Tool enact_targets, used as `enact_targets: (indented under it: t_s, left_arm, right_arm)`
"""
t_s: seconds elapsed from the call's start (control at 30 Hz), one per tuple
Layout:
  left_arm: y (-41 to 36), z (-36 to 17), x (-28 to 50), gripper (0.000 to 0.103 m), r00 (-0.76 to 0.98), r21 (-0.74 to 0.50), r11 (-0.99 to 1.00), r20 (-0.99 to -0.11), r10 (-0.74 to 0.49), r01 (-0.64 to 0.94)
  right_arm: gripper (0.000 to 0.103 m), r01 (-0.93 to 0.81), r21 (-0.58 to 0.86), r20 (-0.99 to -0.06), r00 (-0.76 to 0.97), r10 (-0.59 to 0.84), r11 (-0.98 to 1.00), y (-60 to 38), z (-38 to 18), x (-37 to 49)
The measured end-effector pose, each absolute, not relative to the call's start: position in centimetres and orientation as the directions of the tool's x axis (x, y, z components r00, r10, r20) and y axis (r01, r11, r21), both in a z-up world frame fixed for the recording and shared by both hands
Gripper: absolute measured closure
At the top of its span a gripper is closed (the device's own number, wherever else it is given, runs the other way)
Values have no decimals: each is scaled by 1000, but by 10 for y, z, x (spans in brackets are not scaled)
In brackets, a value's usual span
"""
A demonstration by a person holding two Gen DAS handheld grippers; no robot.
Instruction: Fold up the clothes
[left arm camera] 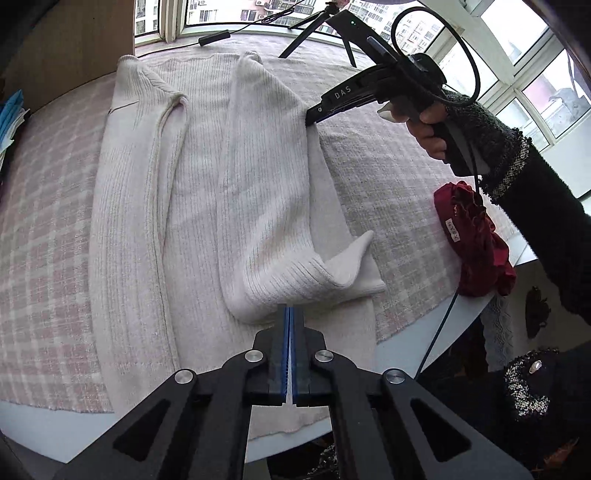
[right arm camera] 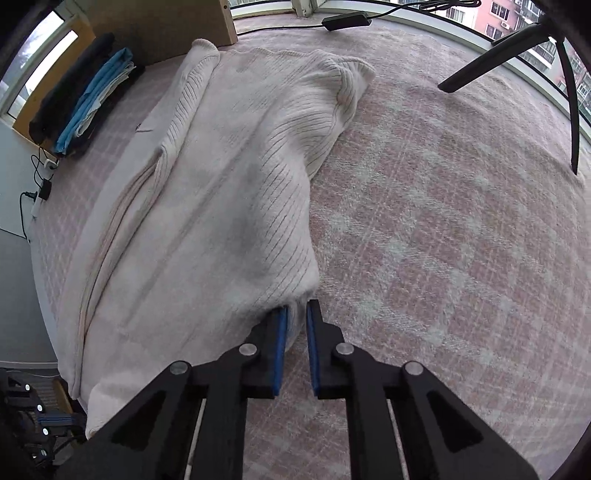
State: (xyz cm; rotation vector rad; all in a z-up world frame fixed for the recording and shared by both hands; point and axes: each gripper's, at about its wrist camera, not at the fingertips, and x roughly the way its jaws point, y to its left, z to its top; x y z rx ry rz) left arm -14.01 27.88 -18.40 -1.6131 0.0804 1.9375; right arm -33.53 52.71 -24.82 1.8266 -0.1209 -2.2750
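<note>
A cream ribbed sweater (left arm camera: 207,184) lies flat on the pink-checked tablecloth (left arm camera: 44,258), both sleeves folded lengthwise over its body. My left gripper (left arm camera: 290,310) is shut at the near end of the right sleeve, beside its turned-up cuff (left arm camera: 351,262). A thin white strip of knit shows between its blue pads. My right gripper (left arm camera: 310,118), held by a hand in a dark sleeve, pinches the sweater's right edge farther up. In the right wrist view the sweater (right arm camera: 221,203) bulges up to the right gripper (right arm camera: 297,308), with white cloth clamped between the pads.
A crumpled red garment (left arm camera: 472,240) lies at the table's right edge. Tripod legs (right arm camera: 491,66) and a black power adapter (right arm camera: 345,20) sit by the window. A stack of folded dark and blue clothes (right arm camera: 85,99) rests beside a cardboard box (right arm camera: 159,26).
</note>
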Motion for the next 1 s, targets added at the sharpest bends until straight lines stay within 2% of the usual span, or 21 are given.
enact_targets:
  t_s: [0.07, 0.13, 0.17, 0.3, 0.37, 0.43, 0.47, 0.5, 0.53, 0.83, 1.0]
  left_arm:
    - [285, -196, -135, 85, -7, -388, -808, -900, 436, -443]
    - [303, -207, -125, 84, 35, -424, -788, -888, 458, -446]
    - [315, -210, -119, 83, 35, -416, -779, -890, 454, -470]
    - [366, -215, -110, 64, -42, -295, -755, -919, 392, -586]
    - [382, -220, -113, 62, -64, -250, -740, -928, 367, -624]
    - [392, -230, -117, 64, -76, -209, -735, -940, 333, -645]
    - [392, -234, -120, 73, -83, -195, -738, -943, 322, -646]
    - [389, -233, -122, 86, -83, -200, -741, -942, 326, -640]
    - [385, -231, -125, 94, -74, -218, -744, -938, 338, -632]
    - [323, -164, -104, 96, -68, -332, -708, -879, 472, -624]
    - [308, -164, -74, 96, -43, -285, -692, -909, 415, -663]
  right_arm:
    - [92, 133, 193, -956, -200, -217, -972, 526, -246, -333]
    - [92, 136, 183, -958, -198, -208, -974, 525, -245, -332]
    - [92, 133, 185, -958, -195, -209, -974, 525, -245, -332]
    - [92, 121, 197, -959, -181, -217, -973, 526, -247, -331]
    - [91, 121, 204, -960, -167, -222, -971, 525, -251, -330]
    - [91, 121, 203, -962, -161, -221, -972, 525, -253, -336]
    - [91, 118, 203, -962, -161, -220, -972, 526, -254, -336]
    - [91, 115, 207, -961, -161, -224, -972, 527, -254, -337]
    - [91, 113, 208, -960, -166, -225, -972, 528, -252, -337]
    - [91, 153, 199, -952, -206, -228, -968, 536, -240, -347]
    - [93, 152, 177, -959, -197, -206, -972, 532, -249, -352]
